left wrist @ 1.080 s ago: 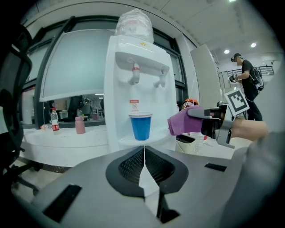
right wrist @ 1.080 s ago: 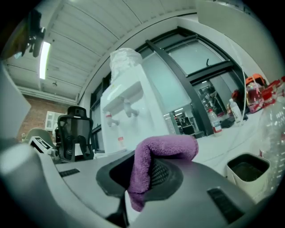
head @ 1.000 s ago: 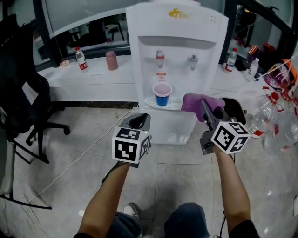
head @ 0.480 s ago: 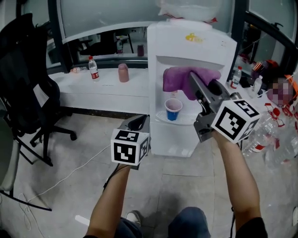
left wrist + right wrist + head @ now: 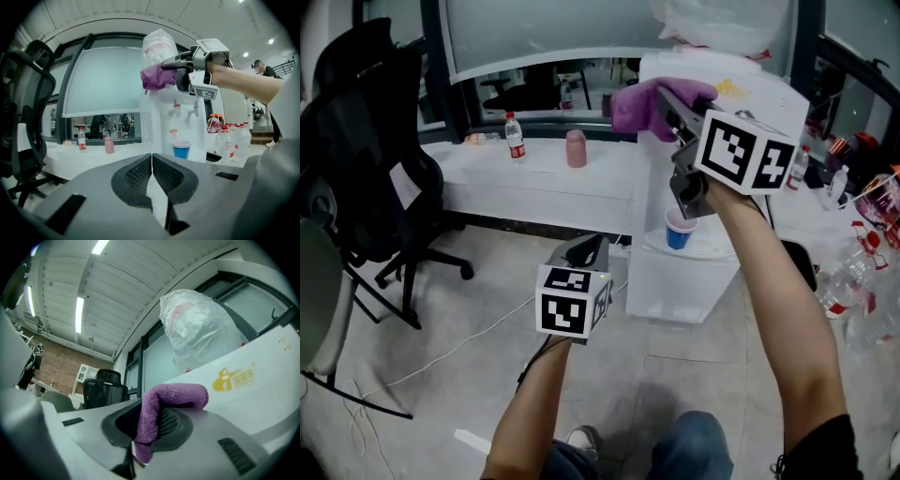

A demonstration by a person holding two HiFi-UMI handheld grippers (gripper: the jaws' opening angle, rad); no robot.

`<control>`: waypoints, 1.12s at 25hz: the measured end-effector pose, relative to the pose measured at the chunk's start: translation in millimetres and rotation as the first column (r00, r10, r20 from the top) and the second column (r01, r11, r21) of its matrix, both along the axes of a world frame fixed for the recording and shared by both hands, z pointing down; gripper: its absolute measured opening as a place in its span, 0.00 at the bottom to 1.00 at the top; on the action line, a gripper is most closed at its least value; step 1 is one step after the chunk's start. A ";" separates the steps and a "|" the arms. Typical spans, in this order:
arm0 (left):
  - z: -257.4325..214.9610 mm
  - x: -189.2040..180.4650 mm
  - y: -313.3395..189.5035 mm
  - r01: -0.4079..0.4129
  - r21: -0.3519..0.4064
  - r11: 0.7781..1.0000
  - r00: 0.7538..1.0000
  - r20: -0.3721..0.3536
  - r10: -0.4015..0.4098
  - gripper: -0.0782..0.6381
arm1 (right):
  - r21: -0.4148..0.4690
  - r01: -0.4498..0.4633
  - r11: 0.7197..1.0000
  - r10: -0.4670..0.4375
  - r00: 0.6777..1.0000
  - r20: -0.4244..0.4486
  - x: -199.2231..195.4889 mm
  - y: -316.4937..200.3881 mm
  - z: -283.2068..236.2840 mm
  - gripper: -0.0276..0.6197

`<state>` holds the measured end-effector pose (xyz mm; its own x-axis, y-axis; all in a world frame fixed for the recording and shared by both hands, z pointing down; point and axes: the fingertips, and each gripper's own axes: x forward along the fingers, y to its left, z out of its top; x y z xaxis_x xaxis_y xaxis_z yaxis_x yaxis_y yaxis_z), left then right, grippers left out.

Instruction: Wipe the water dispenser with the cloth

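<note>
The white water dispenser point(image 5: 684, 272) stands by the window ledge, a bagged bottle point(image 5: 727, 23) on its top and a blue cup point(image 5: 679, 231) on its drip tray. My right gripper point(image 5: 661, 101) is raised at the dispenser's top left corner, shut on a purple cloth point(image 5: 645, 101). The right gripper view shows the cloth point(image 5: 161, 416) folded between the jaws, against the dispenser's front panel point(image 5: 243, 390). My left gripper point(image 5: 586, 251) hangs low in front of the dispenser, shut and empty, its jaws point(image 5: 152, 176) meeting edge to edge.
A black office chair point(image 5: 366, 169) stands at the left. On the white ledge point(image 5: 534, 169) are a water bottle point(image 5: 515, 139) and a pink cup point(image 5: 576, 148). Several clear bottles point(image 5: 853, 272) crowd the right side. A white cable point(image 5: 441, 352) runs over the tiled floor.
My right gripper has risen with the purple cloth from the drip-tray level to the dispenser's top left corner. The left gripper has stayed low.
</note>
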<state>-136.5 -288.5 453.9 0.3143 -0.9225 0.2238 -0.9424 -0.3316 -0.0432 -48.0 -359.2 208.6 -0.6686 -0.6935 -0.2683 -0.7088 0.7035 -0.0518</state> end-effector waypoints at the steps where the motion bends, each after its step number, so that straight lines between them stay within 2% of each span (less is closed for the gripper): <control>1: 1.1 -5.8 0.3 0.008 -0.002 1.000 1.000 -0.002 -0.008 0.15 | -0.024 -0.003 1.000 0.003 1.000 0.007 -4.5 -5.5 5.7 0.11; 7: 7.9 -19.5 -0.7 0.026 -0.020 0.999 0.998 -0.053 -0.027 0.15 | -0.109 0.005 0.994 -0.003 1.000 0.014 -23.6 -16.8 51.6 0.11; 18: 18.4 -23.5 0.9 0.038 -0.033 0.999 0.998 -0.050 -0.039 0.15 | -0.225 -0.002 0.974 0.003 1.000 0.005 -37.7 -18.3 135.5 0.11; 22: 19.3 -22.7 2.7 0.039 -0.027 0.999 0.998 -0.050 -0.040 0.15 | -0.276 0.005 0.961 0.000 1.000 0.018 -39.1 -17.8 172.4 0.11; 28: 31.1 -18.3 4.3 0.030 -0.039 0.999 0.999 -0.025 -0.031 0.15 | -0.354 -0.012 0.935 0.009 1.000 -0.011 -37.3 -13.6 241.7 0.11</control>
